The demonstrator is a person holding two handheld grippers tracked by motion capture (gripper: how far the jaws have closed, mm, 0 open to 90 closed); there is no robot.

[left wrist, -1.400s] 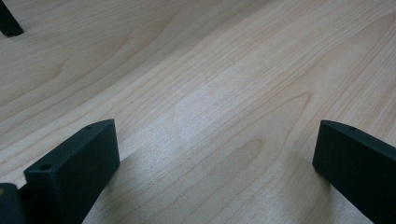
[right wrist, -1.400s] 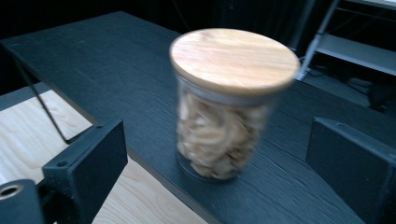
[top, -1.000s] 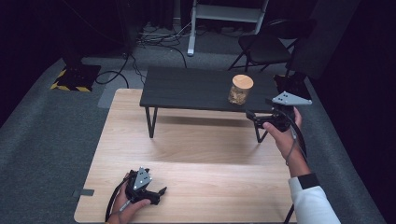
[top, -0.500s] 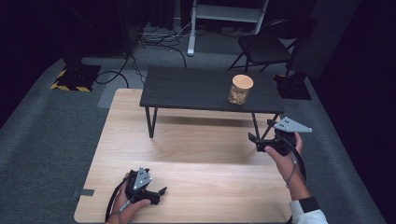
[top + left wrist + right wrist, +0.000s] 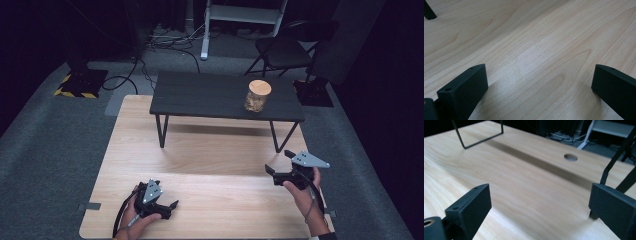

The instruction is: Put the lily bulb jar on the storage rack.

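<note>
The person's left tool [image 5: 170, 206], gripped low at the near edge of the table [image 5: 210, 150], has its jaws spread wide. The right tool [image 5: 272, 172], held higher on an extended forearm, also has its jaws parted.

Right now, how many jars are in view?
1. The jar, cork-lidded, stands on the right part of the black side table, apart from both grippers. No others visible.
</note>
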